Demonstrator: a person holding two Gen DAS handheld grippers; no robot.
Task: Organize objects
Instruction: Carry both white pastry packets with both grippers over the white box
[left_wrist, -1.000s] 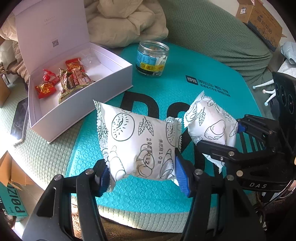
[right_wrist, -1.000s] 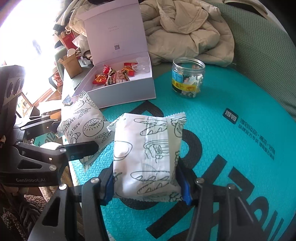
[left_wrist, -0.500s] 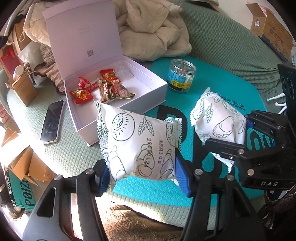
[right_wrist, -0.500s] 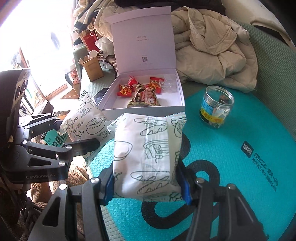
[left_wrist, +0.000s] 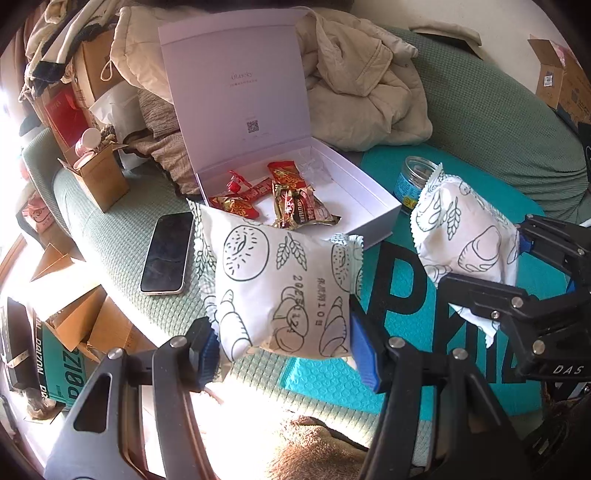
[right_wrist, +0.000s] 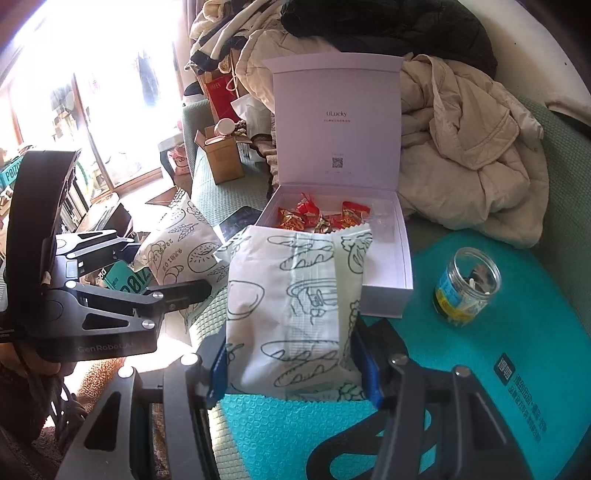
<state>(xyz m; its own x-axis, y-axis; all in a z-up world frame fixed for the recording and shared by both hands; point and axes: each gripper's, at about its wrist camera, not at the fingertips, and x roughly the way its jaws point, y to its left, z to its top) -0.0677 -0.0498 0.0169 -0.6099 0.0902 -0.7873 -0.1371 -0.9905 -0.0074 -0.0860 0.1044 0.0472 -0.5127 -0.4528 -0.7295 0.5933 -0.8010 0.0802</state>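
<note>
Both grippers, left gripper (left_wrist: 282, 341) and right gripper (right_wrist: 293, 363), each pinch a bread packet (printed white wrappers); the open white box (left_wrist: 373, 192) lies ahead, nearer the left.

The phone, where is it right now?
In the left wrist view the phone lies face up on the green cushion, left of the open white box and beyond the left gripper's bread packet.

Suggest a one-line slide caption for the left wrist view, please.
Left gripper and right gripper each carry a white bread packet toward the open white box of snacks.
</note>
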